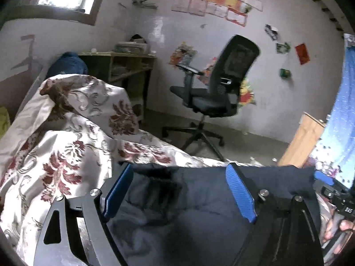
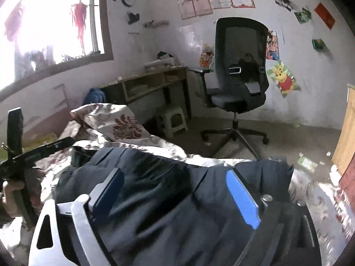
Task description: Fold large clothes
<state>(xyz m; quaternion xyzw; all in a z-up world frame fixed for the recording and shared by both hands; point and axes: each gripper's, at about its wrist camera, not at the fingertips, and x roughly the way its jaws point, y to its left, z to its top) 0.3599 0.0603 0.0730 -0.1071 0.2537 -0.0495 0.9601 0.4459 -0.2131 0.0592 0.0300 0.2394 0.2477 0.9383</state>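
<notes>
We see our right gripper (image 2: 177,184) with its blue-padded fingers (image 2: 243,197) spread wide over a dark navy garment (image 2: 155,199); the cloth lies between and under them, and the pads do not press on it. The garment lies rumpled on a floral bedspread (image 2: 124,122). At the left edge our left hand (image 2: 20,195) holds the other gripper (image 2: 28,153). Beyond the bed stand a wooden desk (image 2: 153,82), a small stool (image 2: 175,119) beneath it and a black office chair (image 2: 239,79) on the floor. A bright window (image 2: 51,22) fills the upper left, and posters (image 2: 281,79) hang on the wall.
</notes>
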